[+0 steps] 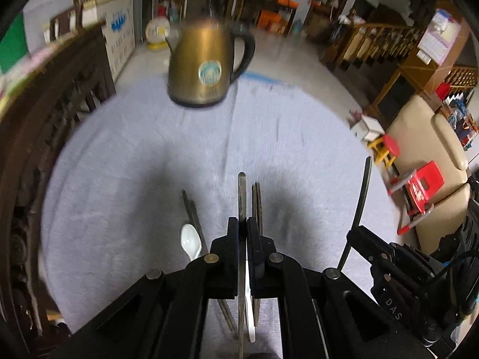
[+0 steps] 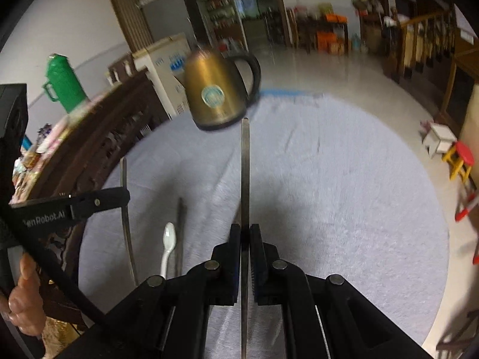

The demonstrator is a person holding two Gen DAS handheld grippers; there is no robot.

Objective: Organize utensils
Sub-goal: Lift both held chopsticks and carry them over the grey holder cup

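On the bench [image 1: 119, 164], nearer than the kettle [image 1: 206, 62], lie 1 white spoon [image 1: 191, 241] and 1 pair of dark chopsticks [image 1: 193, 212]. The left gripper [image 1: 242, 233] is clamped on 1 metal strip [image 1: 242, 191]; the right gripper [image 2: 245, 239] pinches another strip [image 2: 245, 167], both pointing lengthwise toward the kettle.

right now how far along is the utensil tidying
Nothing looks put away yet. In hand: the left gripper and right gripper each clamp one thin metal utensil. Left: the white spoon and dark chopsticks lie on the grey cloth near the brass kettle.
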